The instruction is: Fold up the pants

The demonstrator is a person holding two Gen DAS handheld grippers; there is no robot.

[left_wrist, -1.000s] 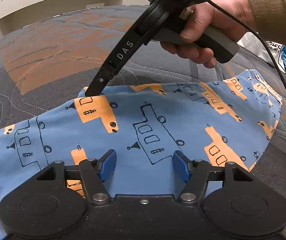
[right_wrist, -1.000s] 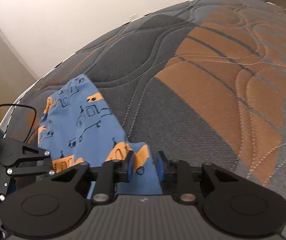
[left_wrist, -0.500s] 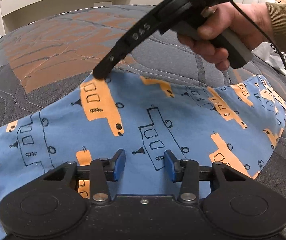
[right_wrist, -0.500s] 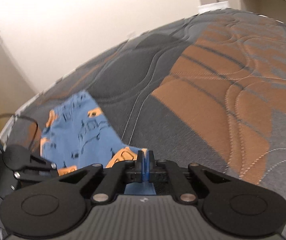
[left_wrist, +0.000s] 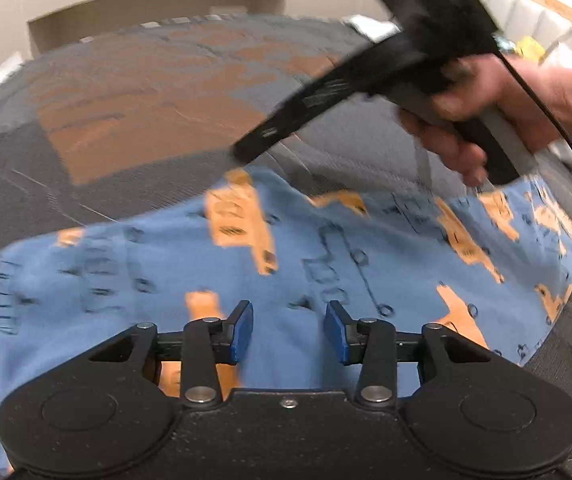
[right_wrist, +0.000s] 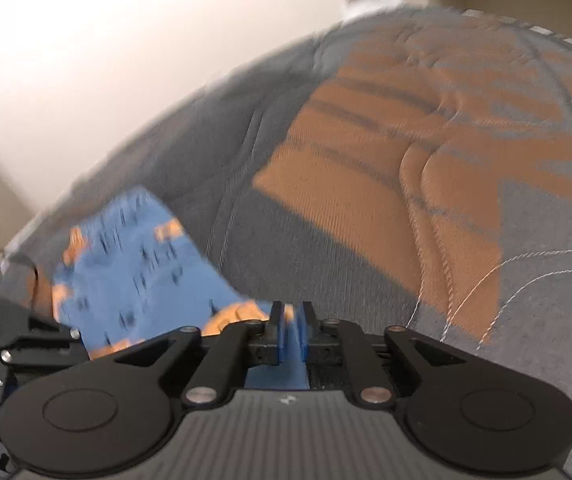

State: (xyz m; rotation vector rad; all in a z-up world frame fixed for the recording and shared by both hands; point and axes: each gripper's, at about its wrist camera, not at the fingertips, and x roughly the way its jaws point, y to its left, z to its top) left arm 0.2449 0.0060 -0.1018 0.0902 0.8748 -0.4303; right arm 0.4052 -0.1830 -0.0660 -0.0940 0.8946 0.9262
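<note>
Blue pants [left_wrist: 326, 264] printed with orange trucks lie spread on a grey and orange quilted mattress [left_wrist: 145, 120]. My left gripper [left_wrist: 288, 316] hovers low over the near part of the cloth. Its blue pads [left_wrist: 241, 320] stand apart with flat fabric between them and no visible pinch. In the right wrist view my right gripper [right_wrist: 290, 312] has a fold of the pants [right_wrist: 133, 280] wedged between its nearly closed pads, and its jaws are opening slightly. The left wrist view shows the right gripper [left_wrist: 241, 154], held by a hand [left_wrist: 486, 120], at the pants' far edge, with that corner raised.
The mattress [right_wrist: 406, 200] stretches well beyond the pants on the far and right sides. A cable [left_wrist: 566, 140] trails from the right gripper's handle. Pale cupboards [left_wrist: 145, 8] and a wall [right_wrist: 125, 60] stand behind the bed. Both views are motion-blurred.
The right gripper closed onto the pants' far corner and lifted it a little toward the right. The left gripper's jaws narrowed, then stayed partly apart over the cloth.
</note>
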